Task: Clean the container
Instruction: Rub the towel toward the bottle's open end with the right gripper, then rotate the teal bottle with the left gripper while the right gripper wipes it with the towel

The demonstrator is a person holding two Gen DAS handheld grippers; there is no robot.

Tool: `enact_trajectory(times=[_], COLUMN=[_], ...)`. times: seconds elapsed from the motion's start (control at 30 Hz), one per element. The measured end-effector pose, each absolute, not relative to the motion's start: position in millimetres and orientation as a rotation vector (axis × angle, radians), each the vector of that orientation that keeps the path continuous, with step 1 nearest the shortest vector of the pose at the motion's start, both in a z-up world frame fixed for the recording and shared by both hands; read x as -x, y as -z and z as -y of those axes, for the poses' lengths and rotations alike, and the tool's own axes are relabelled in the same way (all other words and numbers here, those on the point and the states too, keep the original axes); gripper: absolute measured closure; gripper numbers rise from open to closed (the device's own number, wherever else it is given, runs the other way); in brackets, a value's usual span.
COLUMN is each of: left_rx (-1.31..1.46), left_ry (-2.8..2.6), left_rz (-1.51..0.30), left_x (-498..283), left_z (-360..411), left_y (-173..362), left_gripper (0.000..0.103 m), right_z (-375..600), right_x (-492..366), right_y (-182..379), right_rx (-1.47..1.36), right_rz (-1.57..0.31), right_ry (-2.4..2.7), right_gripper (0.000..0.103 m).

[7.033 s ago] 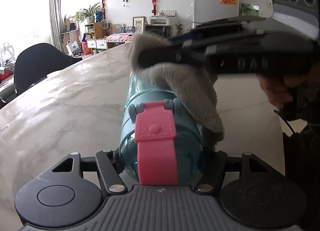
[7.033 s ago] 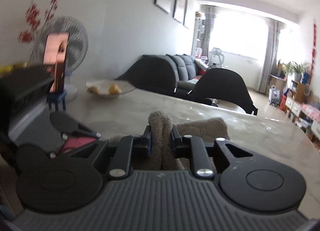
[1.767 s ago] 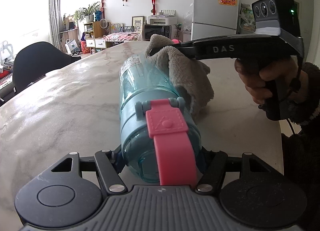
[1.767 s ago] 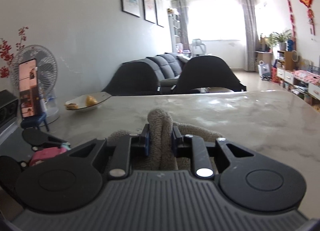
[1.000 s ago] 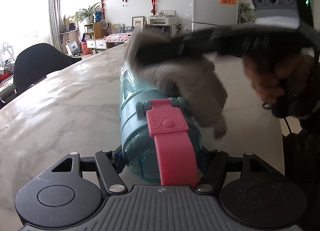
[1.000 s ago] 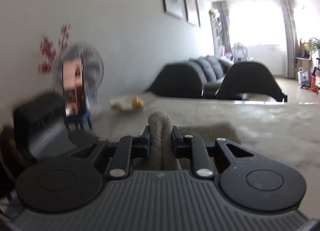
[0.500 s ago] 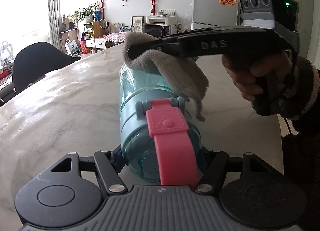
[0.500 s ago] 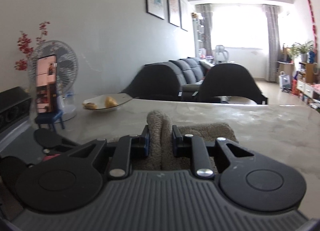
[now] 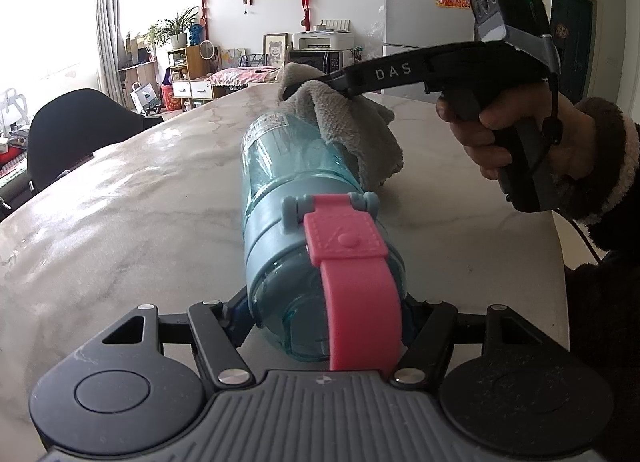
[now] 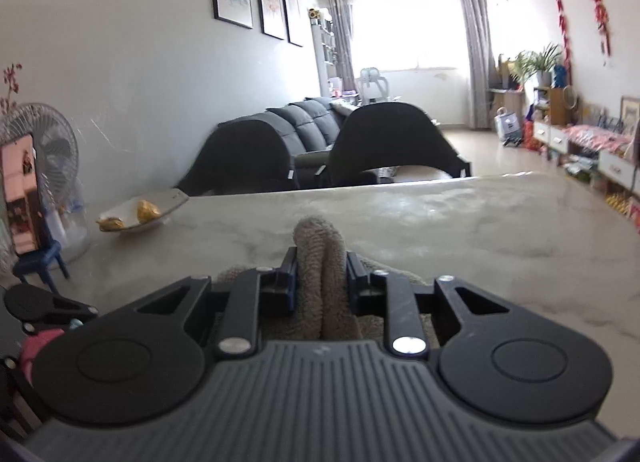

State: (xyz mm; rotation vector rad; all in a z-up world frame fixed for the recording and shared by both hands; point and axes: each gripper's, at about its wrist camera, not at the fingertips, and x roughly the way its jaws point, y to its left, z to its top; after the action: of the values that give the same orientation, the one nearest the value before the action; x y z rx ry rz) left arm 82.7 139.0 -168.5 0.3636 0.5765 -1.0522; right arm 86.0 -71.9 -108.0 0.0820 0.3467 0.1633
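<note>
On table, left tongs still clamp bottle, right tongs easing apart around cloth, swung rightward.

The bottle's cap end is hidden behind the left tongs' body, and its far right flank is covered by the cloth. In the right wrist view, the cloth's lower folds are hidden under the right tongs.
</note>
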Motion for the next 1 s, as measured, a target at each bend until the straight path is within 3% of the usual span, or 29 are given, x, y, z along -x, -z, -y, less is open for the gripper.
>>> enact_trajectory(times=[0.33,0.7,0.8,0.87,1.0], left_rx=[-0.203,0.395,0.476,0.480,0.400], left_ry=[1.094,1.107,1.082,1.047,1.028], left_rz=[-0.638,-0.801,-0.811,-0.816,-0.798], left_x=[-101,-131,-135,-136,-131], left_z=[-154,-201,-204,-203,-192], left_y=[170,177,179,178,167], left_gripper=[0.028,0.017,0.019,0.030,0.030], right_z=[85,89,90,91,92], right_x=[-76,-69,-68,-67,-66], right_y=[106,104,103,102,102], right_rx=[-0.187,-0.212,-0.217,-0.219,-0.223], right_rz=[-0.395,-0.381,-0.379,-0.378,-0.377], right_ry=[-0.188,-0.221,-0.228,-0.230,-0.227], right_gripper=[0.082,0.082,0.082,0.082,0.082])
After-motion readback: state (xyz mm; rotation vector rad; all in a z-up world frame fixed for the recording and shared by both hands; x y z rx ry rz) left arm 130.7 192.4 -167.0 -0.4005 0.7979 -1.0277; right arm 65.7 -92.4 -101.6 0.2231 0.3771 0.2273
